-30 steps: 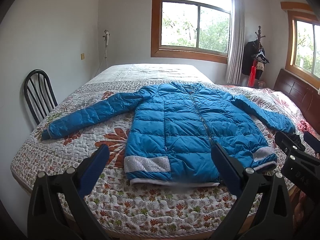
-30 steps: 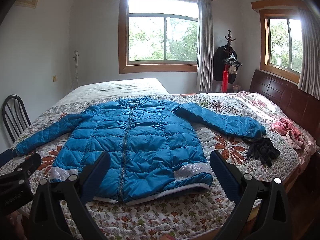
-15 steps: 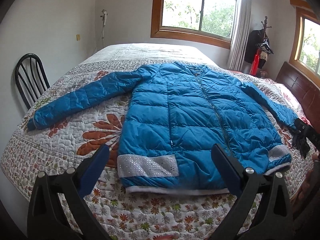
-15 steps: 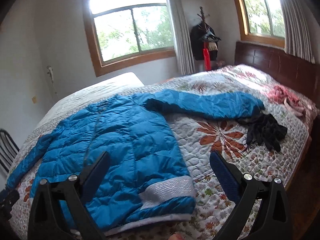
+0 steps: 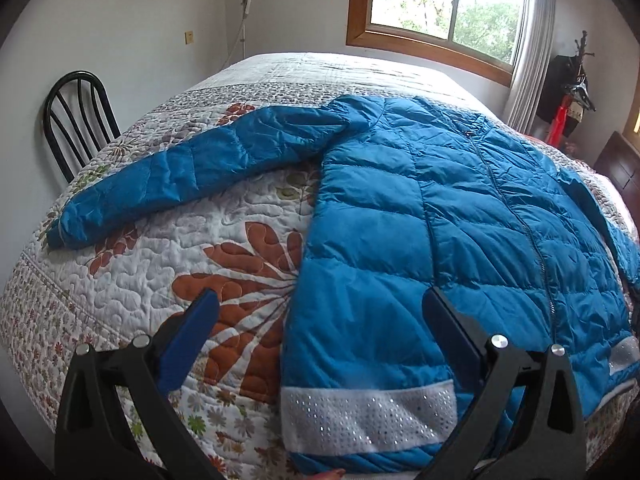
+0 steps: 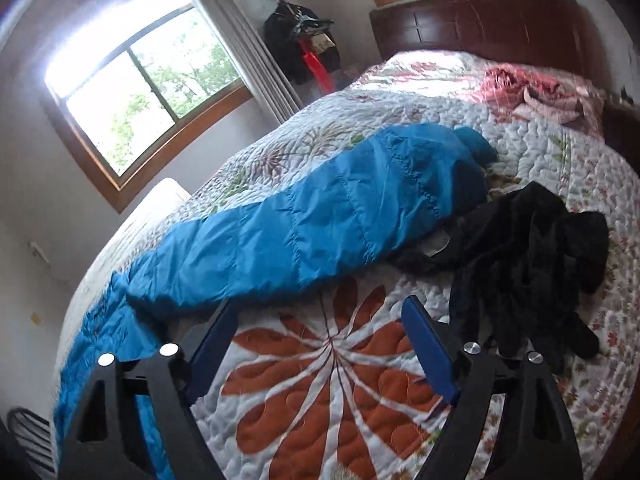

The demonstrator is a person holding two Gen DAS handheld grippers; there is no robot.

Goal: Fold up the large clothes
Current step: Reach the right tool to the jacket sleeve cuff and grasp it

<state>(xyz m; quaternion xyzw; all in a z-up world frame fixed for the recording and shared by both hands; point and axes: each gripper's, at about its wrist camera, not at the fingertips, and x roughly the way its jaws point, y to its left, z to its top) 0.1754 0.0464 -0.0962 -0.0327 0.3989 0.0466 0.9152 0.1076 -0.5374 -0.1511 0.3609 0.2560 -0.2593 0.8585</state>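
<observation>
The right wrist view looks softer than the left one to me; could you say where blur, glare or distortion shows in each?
Right wrist view: tilted and motion-smeared, the window blown out white, the pink clothes blurred. Left wrist view: sharp, the jacket stitching crisp, its window evenly exposed; fisheye bulges the bed, dark corners in both.

Blue jacket – white sequinned hem; floral quilt.
</observation>
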